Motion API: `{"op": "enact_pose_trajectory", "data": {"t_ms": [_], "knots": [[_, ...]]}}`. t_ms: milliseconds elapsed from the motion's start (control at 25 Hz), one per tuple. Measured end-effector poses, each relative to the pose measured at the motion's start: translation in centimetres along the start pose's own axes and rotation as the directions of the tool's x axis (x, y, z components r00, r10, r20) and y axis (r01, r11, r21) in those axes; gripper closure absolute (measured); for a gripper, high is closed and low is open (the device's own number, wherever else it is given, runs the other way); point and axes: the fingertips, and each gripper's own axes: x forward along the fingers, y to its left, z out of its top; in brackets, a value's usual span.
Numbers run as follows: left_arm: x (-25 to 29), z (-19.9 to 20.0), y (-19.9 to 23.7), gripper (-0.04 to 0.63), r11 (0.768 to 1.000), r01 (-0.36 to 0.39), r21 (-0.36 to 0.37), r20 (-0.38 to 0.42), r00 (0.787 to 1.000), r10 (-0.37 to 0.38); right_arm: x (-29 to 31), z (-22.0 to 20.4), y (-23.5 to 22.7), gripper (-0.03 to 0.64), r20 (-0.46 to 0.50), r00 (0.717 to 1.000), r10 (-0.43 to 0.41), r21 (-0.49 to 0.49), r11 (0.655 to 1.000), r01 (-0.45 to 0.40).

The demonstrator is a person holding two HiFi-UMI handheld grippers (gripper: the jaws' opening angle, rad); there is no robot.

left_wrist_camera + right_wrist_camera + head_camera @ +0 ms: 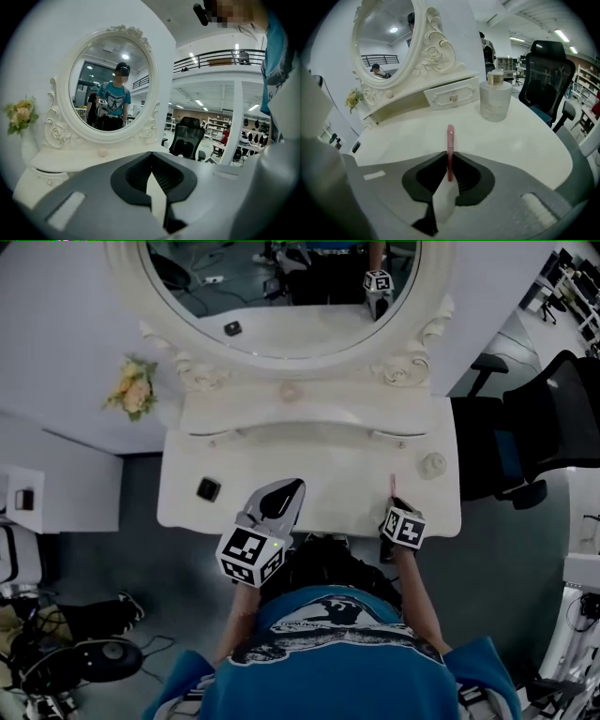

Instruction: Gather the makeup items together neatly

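Note:
My right gripper (395,503) (450,155) is shut on a slim pink makeup stick (450,137), whose tip (393,484) pokes forward over the white dressing table (319,465), near the front right. A frosted glass bottle (432,465) (495,100) with a gold collar stands just beyond it to the right. A small black square compact (208,489) lies at the table's front left. My left gripper (292,487) (151,153) hangs over the front edge between them, shut with nothing in it, aimed toward the mirror.
An oval mirror (281,296) (110,79) in an ornate white frame rises at the table's back, above a small drawer (452,97). A flower bunch (134,388) (21,115) sits at the left. A black office chair (544,427) stands right of the table.

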Motion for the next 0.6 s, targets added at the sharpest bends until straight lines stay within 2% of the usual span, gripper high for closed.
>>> {"op": "enact_pose_trajectory", "data": {"t_ms": [320,600], "knots": [[-3.0,-1.6,0.3,0.583,0.988,-0.150,-0.041,-0.011,0.989,0.150,0.3,1.6,4.3,0.574,0.011,0.990,0.139,-0.077,0.987,-0.137],[-5.6,-2.7,1.2,0.583,0.970,-0.230,-0.078,-0.003,0.973,0.230,1.7,2.4,9.8,0.574,-0.017,0.972,0.235,-0.139,0.962,-0.235]]}}
